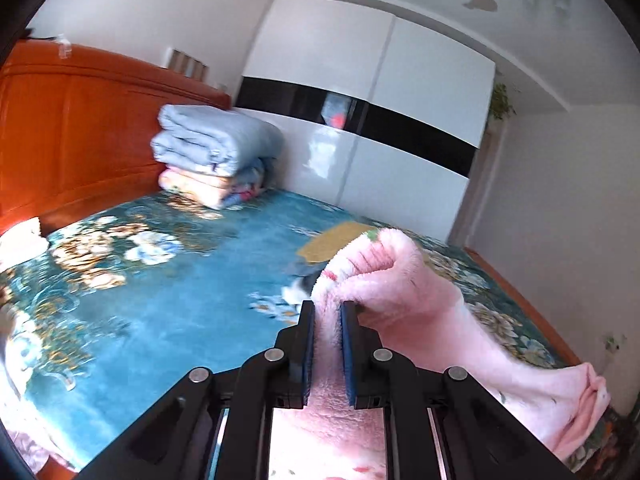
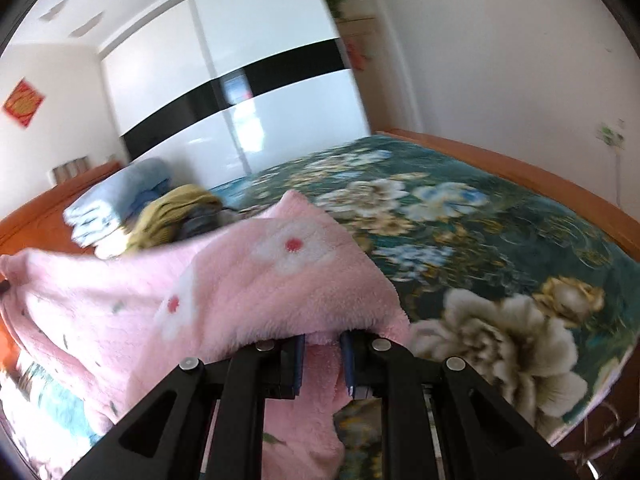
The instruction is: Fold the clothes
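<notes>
**Pink fleece stretched between both grippers, above the bed**

Left gripper (image 1: 328,306) clamped on one bunched edge of the pink fleece garment (image 1: 404,292); right gripper (image 2: 323,338) clamped on another edge (image 2: 248,280). Cloth spans hand to hand, long axis running sideways between them, hanging over the floral bedspread (image 1: 168,300). Neither hand nearer. Both grippers tip slightly downward toward the mattress. Likely next: lay it flat.

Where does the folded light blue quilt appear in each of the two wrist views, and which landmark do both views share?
Left wrist view: the blue quilt is upper left of centre, on top of a stack against the headboard.
Right wrist view: the quilt is at middle left, behind the pink garment.
Shared landmark: the white wardrobe with its black band.
</notes>
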The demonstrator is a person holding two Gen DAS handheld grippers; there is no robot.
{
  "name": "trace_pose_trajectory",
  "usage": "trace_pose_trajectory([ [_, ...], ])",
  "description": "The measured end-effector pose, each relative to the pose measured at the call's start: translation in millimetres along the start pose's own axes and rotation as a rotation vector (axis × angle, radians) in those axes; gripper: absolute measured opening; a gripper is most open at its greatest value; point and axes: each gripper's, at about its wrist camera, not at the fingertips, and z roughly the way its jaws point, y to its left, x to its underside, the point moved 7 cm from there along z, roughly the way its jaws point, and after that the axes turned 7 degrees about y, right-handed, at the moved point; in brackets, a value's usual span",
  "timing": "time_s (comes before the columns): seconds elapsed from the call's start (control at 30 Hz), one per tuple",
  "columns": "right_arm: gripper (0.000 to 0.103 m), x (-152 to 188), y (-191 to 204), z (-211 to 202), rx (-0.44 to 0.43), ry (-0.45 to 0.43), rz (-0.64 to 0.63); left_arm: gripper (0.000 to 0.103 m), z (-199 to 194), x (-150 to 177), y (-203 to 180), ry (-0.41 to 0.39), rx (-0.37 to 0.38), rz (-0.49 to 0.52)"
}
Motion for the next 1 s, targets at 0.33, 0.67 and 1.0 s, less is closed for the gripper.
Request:
trace_pose_trajectory([
  [0.33, 0.016, -27, 42, 168, -0.047, 0.282, 0.008, 0.013, 159, 5, 88, 0.176, -0.056, -0.25],
  [0.67, 0.062, -10, 37, 211, 0.028, 0.38, -0.082, 0.014, 274, 82, 124, 0.397, -0.133, -0.413],
  [1.0, 0.077, 73, 117, 149, -0.127, 0.41, -0.456, 0.017, 295, 107, 130, 0.423, -0.155, -0.452],
])
